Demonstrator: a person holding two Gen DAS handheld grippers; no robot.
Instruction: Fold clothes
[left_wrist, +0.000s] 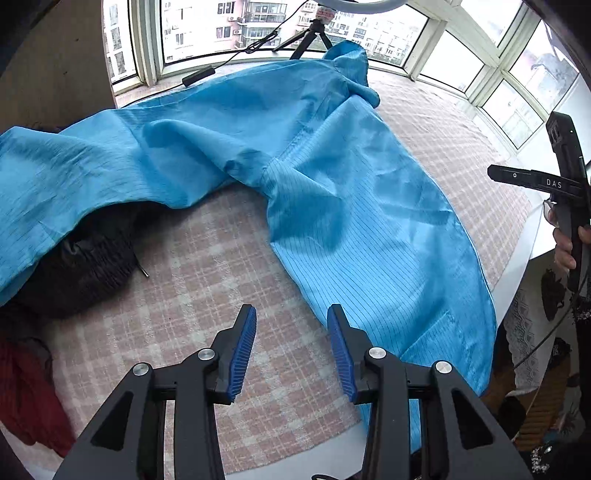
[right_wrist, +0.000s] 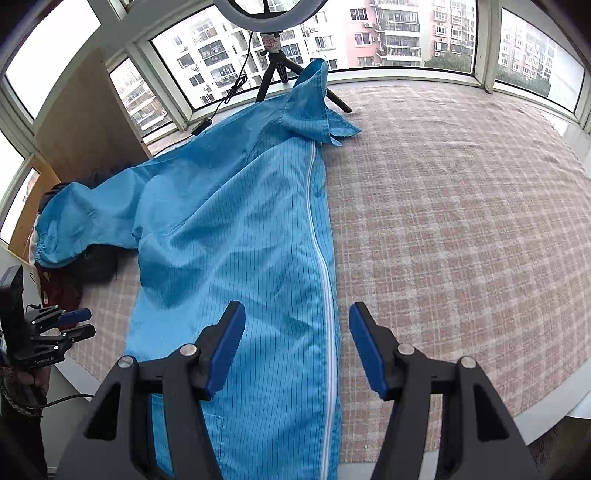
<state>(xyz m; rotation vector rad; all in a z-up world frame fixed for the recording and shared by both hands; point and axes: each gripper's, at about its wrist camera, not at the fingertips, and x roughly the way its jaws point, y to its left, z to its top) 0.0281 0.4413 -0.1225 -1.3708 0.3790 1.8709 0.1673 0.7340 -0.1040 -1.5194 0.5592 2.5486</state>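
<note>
A blue pin-striped jacket (left_wrist: 354, 206) with a white zipper (right_wrist: 325, 280) lies on the checked tablecloth, folded lengthwise, collar at the far end. One sleeve (right_wrist: 92, 218) stretches left over dark clothes. My left gripper (left_wrist: 291, 350) is open and empty above the cloth, beside the jacket's left hem edge. It also shows in the right wrist view (right_wrist: 75, 323). My right gripper (right_wrist: 295, 347) is open and empty, hovering above the zipper edge near the hem. It shows in the left wrist view (left_wrist: 561, 177) at the right.
A pink checked cloth (right_wrist: 461, 229) covers the round white table (right_wrist: 576, 406). A black garment (left_wrist: 85, 266) and a red one (left_wrist: 26, 391) lie at the left. A tripod with ring light (right_wrist: 273, 70) and its cable stand at the far window side.
</note>
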